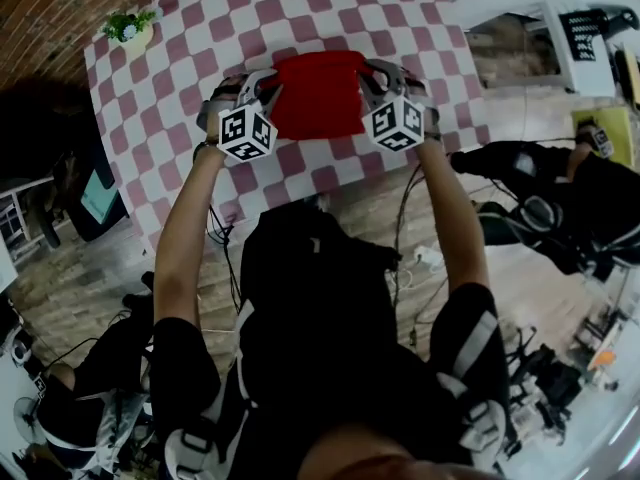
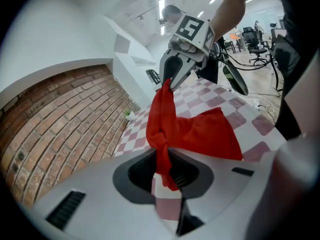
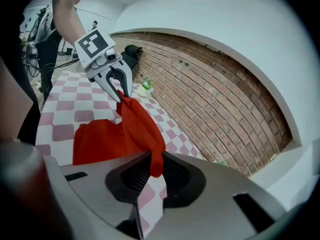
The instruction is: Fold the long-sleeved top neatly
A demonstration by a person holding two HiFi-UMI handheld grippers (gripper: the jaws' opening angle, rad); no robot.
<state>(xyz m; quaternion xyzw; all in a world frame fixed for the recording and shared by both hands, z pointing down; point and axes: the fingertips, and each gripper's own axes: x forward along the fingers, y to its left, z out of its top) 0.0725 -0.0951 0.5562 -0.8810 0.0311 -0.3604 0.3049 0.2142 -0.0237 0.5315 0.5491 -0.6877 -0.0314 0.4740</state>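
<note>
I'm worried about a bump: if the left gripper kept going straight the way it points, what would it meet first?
The red top itself: the left gripper is shut on it, and its bunched cloth hangs straight ahead. Past that, probably the checked table, though depth is unclear.

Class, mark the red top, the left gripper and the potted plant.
red top (image 1: 318, 93): head view, middle of the cloth.
left gripper (image 2: 163, 160): left gripper view, between its fingertips.
potted plant (image 1: 128, 26): head view, its leaves.
</note>
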